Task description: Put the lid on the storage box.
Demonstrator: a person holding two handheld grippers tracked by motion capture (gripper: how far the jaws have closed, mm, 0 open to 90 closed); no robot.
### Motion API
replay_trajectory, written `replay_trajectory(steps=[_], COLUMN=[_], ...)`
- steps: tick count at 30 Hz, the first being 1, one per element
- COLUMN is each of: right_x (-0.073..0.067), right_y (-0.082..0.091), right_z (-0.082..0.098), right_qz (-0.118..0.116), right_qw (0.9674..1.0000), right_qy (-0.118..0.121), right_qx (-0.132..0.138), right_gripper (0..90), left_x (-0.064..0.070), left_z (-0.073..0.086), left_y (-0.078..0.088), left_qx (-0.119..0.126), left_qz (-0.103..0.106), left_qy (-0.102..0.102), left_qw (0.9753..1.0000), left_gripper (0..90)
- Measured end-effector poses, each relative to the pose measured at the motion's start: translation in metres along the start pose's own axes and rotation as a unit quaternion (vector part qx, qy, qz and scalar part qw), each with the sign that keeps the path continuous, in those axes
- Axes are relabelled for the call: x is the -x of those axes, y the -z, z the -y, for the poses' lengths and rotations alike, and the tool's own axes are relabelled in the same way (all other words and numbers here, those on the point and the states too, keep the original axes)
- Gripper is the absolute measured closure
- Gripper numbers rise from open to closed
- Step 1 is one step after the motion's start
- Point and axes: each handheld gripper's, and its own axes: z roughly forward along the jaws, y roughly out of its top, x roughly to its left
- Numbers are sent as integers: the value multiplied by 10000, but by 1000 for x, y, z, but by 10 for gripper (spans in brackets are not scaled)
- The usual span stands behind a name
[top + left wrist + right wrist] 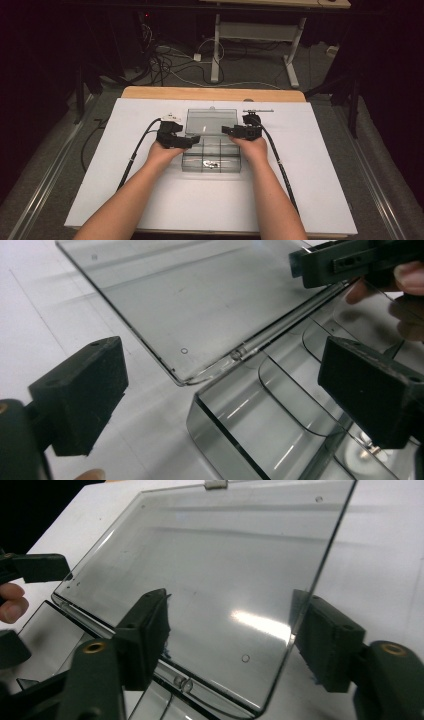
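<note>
I am holding my left gripper (192,140) and right gripper (226,130), both spread apart, over the clear box (212,161) lying mid-worktop, its lid (211,122) lying open.

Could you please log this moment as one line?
box: open, lid laid back | left gripper: open at box's left corner | right gripper: open, straddling lid's edge | small metal part inside
</note>
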Motion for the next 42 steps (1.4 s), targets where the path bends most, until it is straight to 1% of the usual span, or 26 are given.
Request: replay_trajectory(steps=[3,5,8,10,14,17,21,26,29,32,34,36,42], right_x=[0,-1,-2,-3,-6,-8,-10,-13,-14,-16,-17,-18,-20], right_y=[5,8,11,14,17,21,25,29,32,33,34,35,37], right_z=[1,2,4,4,4,5,6,7,8,9,10,11,12], right_qz=[25,44,86,122,201,274,323,377,405,439,465,483,518], right_qw=[9999,9997,9993,9990,9981,9972,9962,9948,9942,9937,9928,9927,9916], right_qy=[68,110,204,256,409,490,573,701,743,755,818,805,920], right_qx=[148,217,313,352,422,484,578,629,664,702,735,751,754], right_gripper=[437,464,496,516,550,576,613,649,669,681,682,682,678], left_x=[-1,-3,-5,-6,-3,-3,-1,-1,0,1,1,1,3], left_z=[-3,-5,-7,-9,-11,-11,-11,-11,-9,-8,-8,-8,-5], left_y=[0,-1,-4,-5,-6,-6,-4,1,4,7,8,9,12], left_qx=[74,121,19,17,81,116,153,228,296,306,295,300,344], left_qz=[-45,-81,-140,-139,-131,-177,-303,-341,-388,-411,-425,-425,-460], left_qy=[-1,63,45,34,24,3,-64,-82,-115,-161,-186,-183,-255], left_qw=[10000,9999,9999,9999,9999,9998,9994,9991,9987,9986,9985,9985,9980], left_gripper=[104,137,154,181,277,342,433,510,581,615,626,638,660])
